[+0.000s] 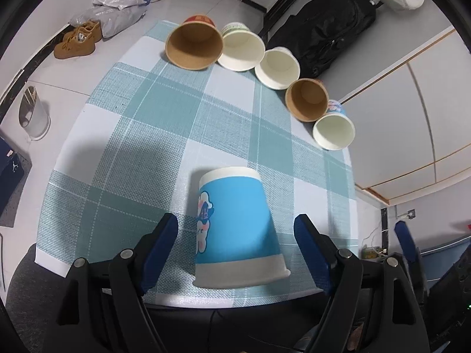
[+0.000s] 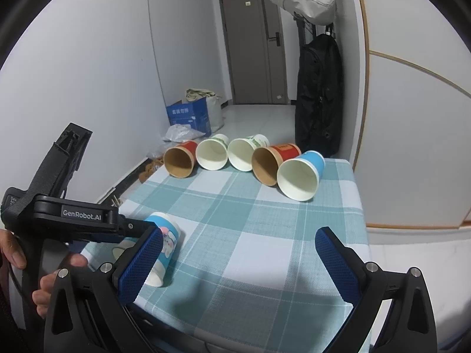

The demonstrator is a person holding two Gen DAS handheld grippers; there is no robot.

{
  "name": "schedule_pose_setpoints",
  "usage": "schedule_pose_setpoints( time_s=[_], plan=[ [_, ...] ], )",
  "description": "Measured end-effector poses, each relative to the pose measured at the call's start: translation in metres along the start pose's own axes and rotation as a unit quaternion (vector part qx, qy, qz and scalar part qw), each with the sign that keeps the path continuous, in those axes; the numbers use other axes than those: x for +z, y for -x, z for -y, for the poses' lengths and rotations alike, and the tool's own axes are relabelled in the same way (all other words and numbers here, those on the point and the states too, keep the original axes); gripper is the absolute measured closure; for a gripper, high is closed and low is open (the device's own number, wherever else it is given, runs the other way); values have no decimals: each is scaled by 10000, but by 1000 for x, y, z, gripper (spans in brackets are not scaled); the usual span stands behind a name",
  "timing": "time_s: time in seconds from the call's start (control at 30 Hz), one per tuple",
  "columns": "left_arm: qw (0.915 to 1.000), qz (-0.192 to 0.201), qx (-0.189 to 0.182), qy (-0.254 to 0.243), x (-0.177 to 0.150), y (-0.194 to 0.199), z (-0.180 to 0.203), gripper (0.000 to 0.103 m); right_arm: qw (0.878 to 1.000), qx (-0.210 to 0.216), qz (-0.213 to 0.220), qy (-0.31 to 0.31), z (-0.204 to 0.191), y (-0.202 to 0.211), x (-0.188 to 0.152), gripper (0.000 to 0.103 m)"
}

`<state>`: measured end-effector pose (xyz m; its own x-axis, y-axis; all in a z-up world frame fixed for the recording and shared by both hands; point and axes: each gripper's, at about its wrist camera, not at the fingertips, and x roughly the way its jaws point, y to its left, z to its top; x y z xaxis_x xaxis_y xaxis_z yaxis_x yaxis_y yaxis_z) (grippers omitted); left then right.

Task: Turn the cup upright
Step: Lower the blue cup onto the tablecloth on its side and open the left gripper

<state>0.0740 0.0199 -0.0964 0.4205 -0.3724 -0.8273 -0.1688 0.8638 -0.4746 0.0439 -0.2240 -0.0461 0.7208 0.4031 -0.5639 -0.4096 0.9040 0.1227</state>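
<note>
A blue paper cup (image 1: 235, 229) with a cartoon print and white rim lies on its side near the front edge of the checked tablecloth (image 1: 141, 135), its bottom pointing away and its mouth toward the camera. My left gripper (image 1: 235, 232) is open, one blue pad on each side of the cup, not touching it. The cup also shows in the right wrist view (image 2: 166, 244), partly hidden behind the left gripper's fingers (image 2: 141, 229). My right gripper (image 2: 240, 261) is open and empty above the cloth, to the right of the cup.
Several cups lie on their sides in a row at the far edge: brown-lined red ones (image 2: 179, 161) (image 2: 269, 163), white ones (image 2: 213, 153) (image 2: 245, 151) and a blue one (image 2: 300, 176). A black backpack (image 2: 319, 94) hangs at the far right. Shoes (image 1: 78, 39) and bags lie on the floor.
</note>
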Motion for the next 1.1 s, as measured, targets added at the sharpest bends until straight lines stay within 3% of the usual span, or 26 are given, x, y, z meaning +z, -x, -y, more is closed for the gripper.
schedule_pose_setpoints(
  time_s=[0.27,0.33,0.43,0.5,0.8,1.1],
  plan=[
    [9941,953,-61,-519,5,51,23,25,9997,250,-2,-55,-3,2,1,0],
    [9884,1332,37,-731,3,68,30,25,9993,351,20,-90,-4,4,2,0],
    [9725,2042,397,-1048,-6,92,40,25,9989,430,165,-90,-6,9,3,0],
    [9638,2313,615,-1174,-12,101,44,25,9981,569,226,-46,-10,12,4,0],
    [9419,2790,1091,-1519,-39,103,40,25,9972,611,379,223,-23,18,2,0],
    [9443,2695,1153,-1497,-39,92,34,25,9973,655,271,203,-25,18,-3,0]
  ],
)
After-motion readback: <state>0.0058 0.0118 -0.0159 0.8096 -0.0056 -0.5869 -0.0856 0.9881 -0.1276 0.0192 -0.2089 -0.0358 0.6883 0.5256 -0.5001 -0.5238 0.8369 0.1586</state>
